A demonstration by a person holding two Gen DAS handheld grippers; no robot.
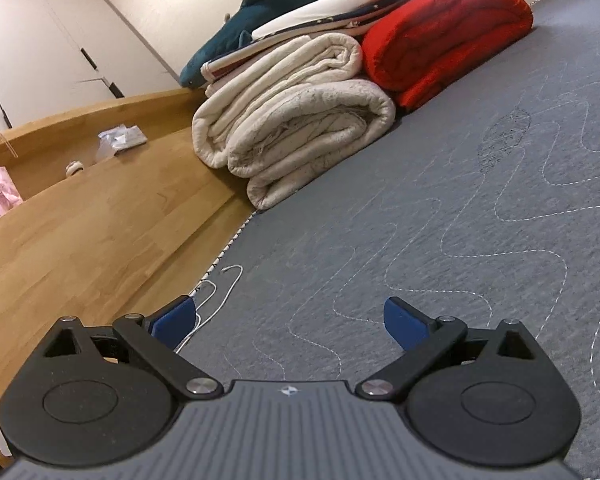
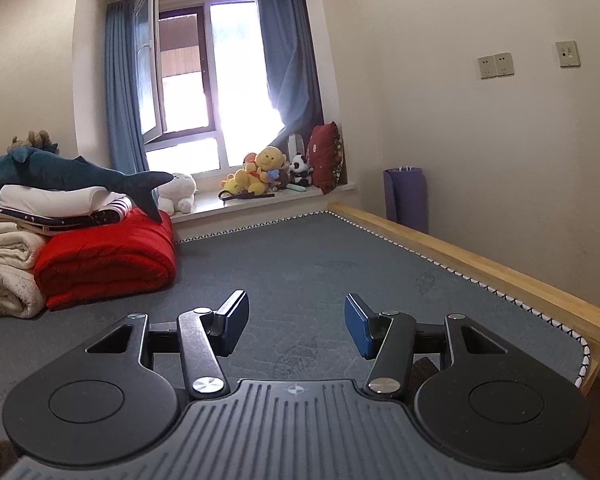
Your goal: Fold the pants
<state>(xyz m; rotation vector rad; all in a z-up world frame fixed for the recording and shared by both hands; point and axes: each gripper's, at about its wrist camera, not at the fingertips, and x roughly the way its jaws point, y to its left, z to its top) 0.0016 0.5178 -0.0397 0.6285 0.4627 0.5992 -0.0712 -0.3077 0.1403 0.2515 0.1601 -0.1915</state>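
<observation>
grey mattress showed no pants, i saw left gripper and right gripper agape, empty; progress unclear.

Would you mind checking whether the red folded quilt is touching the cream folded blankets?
Touching: the right wrist view shows the red folded quilt pressed against the cream folded blankets, no gap.
</observation>
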